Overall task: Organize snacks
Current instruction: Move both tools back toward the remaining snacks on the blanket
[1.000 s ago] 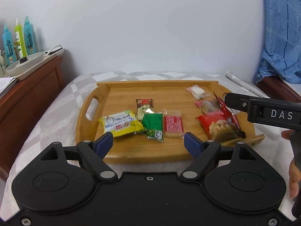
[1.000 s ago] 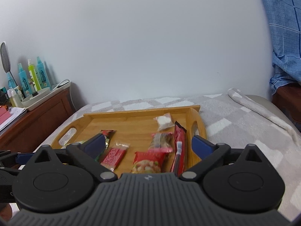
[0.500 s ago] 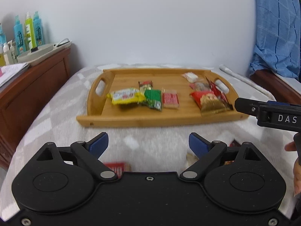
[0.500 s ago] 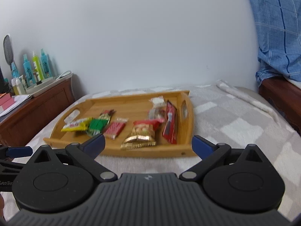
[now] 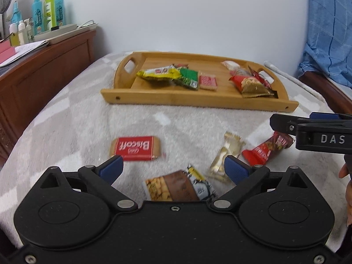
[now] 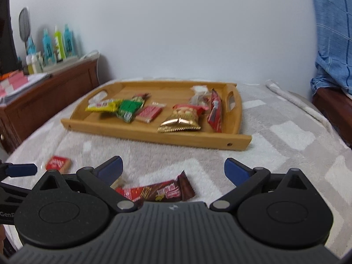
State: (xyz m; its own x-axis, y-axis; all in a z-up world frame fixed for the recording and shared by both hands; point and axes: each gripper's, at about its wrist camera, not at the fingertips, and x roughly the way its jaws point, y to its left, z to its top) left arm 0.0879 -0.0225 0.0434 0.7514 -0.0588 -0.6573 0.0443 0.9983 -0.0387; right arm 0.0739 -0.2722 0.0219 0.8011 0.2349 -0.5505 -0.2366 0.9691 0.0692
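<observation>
While hovering over the near part of the blanket [image 5: 66, 121], well short of the wooden tray [image 5: 198, 101] set toward its far edge, facing four loose snacks to be gathered, all flat on the blanket in front of the tray's near rim.

Nearest to the left gripper [image 5: 173, 168]: the brown nut packet [image 5: 176, 187], directly below the gap between the blue fingertips, long axis crosswise from one fingertip toward the other, near end hidden under the gripper body. Ahead and to the left, close by the left fingertip: the red Biscoff biscuit [image 5: 134, 148], long axis also crosswise. Partly behind the right fingertip: the pale gold sweet [image 5: 226, 156], long axis pointing away toward the tray.

Nearest to the right gripper [image 6: 173, 167]: the red-brown bar [image 6: 158, 192], low between the fingertips and closer to the left one, long axis crosswise, one end tucked under the gripper body. Probably the right hand's pick, with the nut packet falling to the left.

Left jaws opening, close to their widest, pinching nothing; nut packet between them in view but pads apart from it. Right jaws spread wide too, empty, touching nothing. For either crosswise snack, likely best to turn the wrist and close across the short side.
</observation>
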